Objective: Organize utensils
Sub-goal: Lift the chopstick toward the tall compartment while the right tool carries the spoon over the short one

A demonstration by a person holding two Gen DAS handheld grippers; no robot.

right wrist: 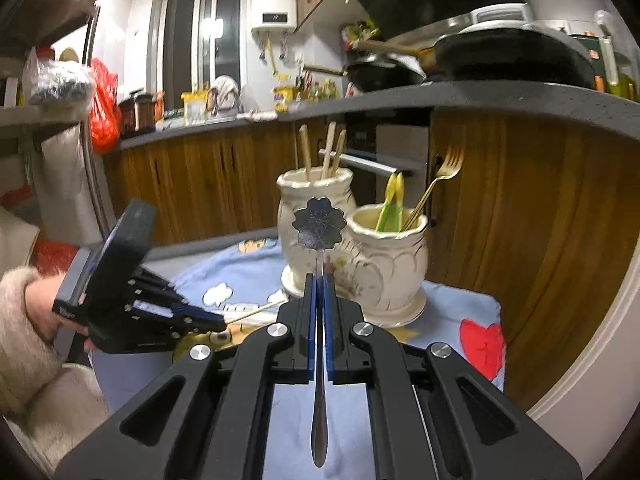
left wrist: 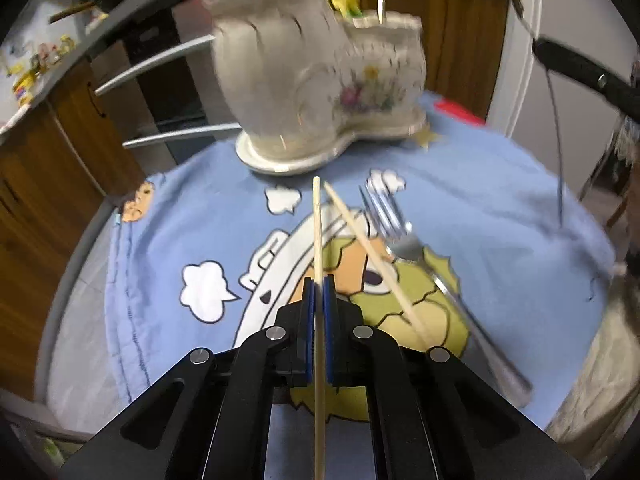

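My left gripper (left wrist: 319,282) is shut on a wooden chopstick (left wrist: 317,232) that points toward the cream ceramic double-pot holder (left wrist: 316,76). A second chopstick (left wrist: 372,256) and a silver fork (left wrist: 404,240) lie on the blue cartoon cloth (left wrist: 500,208). My right gripper (right wrist: 319,280) is shut on a flower-headed metal spoon (right wrist: 319,222), held upright in front of the holder (right wrist: 376,256). The holder's taller pot has several chopsticks (right wrist: 329,150); the lower pot has a gold fork (right wrist: 438,182) and a green-yellow utensil (right wrist: 390,200). The left gripper also shows at the left of the right wrist view (right wrist: 224,322).
The small table is covered by the blue cloth (right wrist: 248,272). Wooden kitchen cabinets (right wrist: 532,216) and a dark counter with pans (right wrist: 508,56) stand behind. An oven with metal handles (left wrist: 160,64) is behind the holder. A white door frame (left wrist: 520,60) is at the right.
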